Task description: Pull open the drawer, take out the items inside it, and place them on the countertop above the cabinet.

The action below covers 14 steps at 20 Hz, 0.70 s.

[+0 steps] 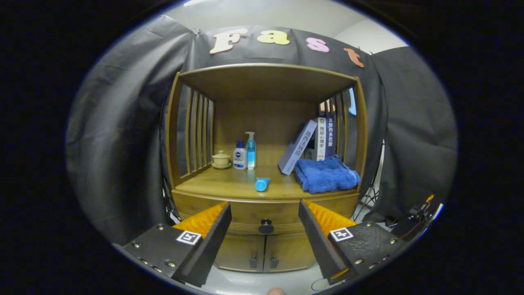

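A wooden cabinet stands straight ahead. Its drawer is pushed in under the countertop, with a dark round knob at its middle. My gripper is open and some way back from the cabinet. The knob shows in the gap between the two fingers, untouched. Nothing is held. What the drawer holds is hidden. A blue tube lies on the countertop near its front edge.
On the countertop are a folded blue towel at the right, leaning books behind it, two pump bottles and a small lidded cup at the left. Two small doors sit below the drawer. Slatted sides flank the shelf.
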Each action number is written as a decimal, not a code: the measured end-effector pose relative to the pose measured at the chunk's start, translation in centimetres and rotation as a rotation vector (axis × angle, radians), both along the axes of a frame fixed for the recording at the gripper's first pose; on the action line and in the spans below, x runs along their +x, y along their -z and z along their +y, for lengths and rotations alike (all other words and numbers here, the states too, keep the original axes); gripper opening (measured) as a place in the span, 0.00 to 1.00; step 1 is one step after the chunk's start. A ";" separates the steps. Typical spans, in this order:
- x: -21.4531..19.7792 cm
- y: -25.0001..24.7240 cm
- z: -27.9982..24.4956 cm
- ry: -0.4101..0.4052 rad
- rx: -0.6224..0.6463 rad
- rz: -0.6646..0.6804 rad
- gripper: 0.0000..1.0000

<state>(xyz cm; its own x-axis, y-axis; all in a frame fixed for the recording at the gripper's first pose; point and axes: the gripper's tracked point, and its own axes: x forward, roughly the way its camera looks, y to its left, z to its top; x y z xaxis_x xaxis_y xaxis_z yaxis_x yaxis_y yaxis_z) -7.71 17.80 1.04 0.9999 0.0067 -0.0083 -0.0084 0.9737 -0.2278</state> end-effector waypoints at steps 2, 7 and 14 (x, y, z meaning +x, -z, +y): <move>-1.6 -3.1 0.1 -0.010 0.002 -0.069 0.98; -5.5 -6.6 0.6 -0.043 0.017 -0.088 0.98; -8.9 -9.0 0.7 -0.088 0.013 -0.076 0.99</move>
<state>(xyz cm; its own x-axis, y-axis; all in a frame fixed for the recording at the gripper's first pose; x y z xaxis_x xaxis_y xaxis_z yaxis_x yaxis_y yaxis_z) -16.66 18.47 10.08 0.9932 0.0944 0.0677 -0.0776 0.9728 -0.2182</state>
